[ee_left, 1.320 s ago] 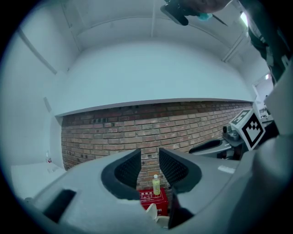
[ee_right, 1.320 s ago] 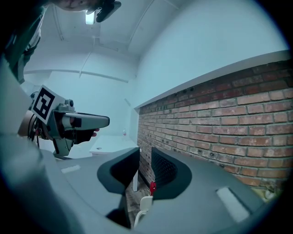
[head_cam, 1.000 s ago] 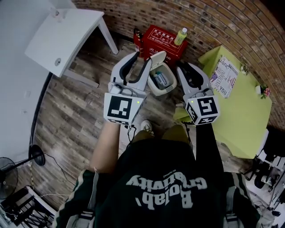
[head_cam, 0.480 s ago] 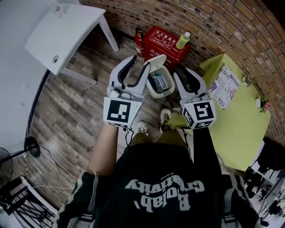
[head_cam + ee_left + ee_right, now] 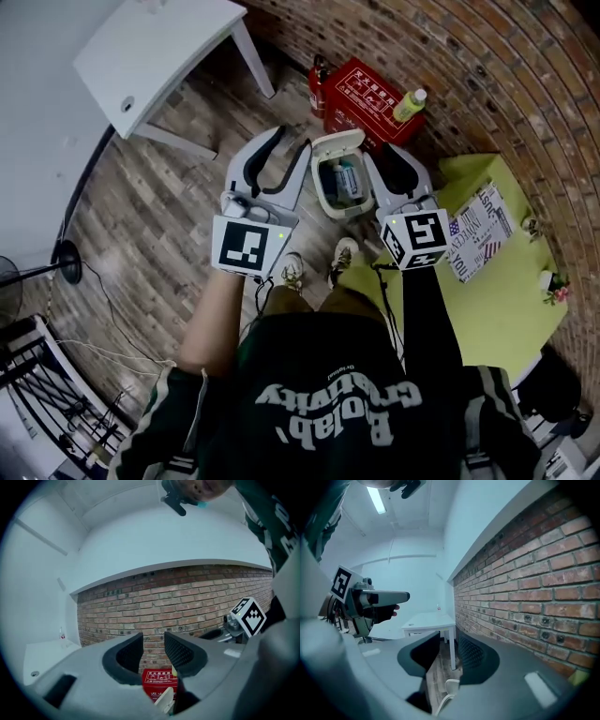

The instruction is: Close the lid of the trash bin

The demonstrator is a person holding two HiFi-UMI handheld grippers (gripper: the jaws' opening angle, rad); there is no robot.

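Below, the bin (image 5: 341, 212) stands on the floor (image 5: 169, 216) with its lid (image 5: 336, 145) tipped up and back toward a red box (image 5: 370, 94) by the brick wall (image 5: 450, 56), and litter (image 5: 345, 178) shows inside. The left hand-held gripper (image 5: 291, 142) is close beside the lid's left edge, jaws apart with nothing between them, having just narrowed slightly. The right hand-held gripper (image 5: 384, 157) is just right of the bin, jaws also apart and empty, having just widened.

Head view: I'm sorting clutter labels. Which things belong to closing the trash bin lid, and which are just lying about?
Job: trash bin, its raised lid.
Lying about: red box, green bottle, white table, lime-green table.
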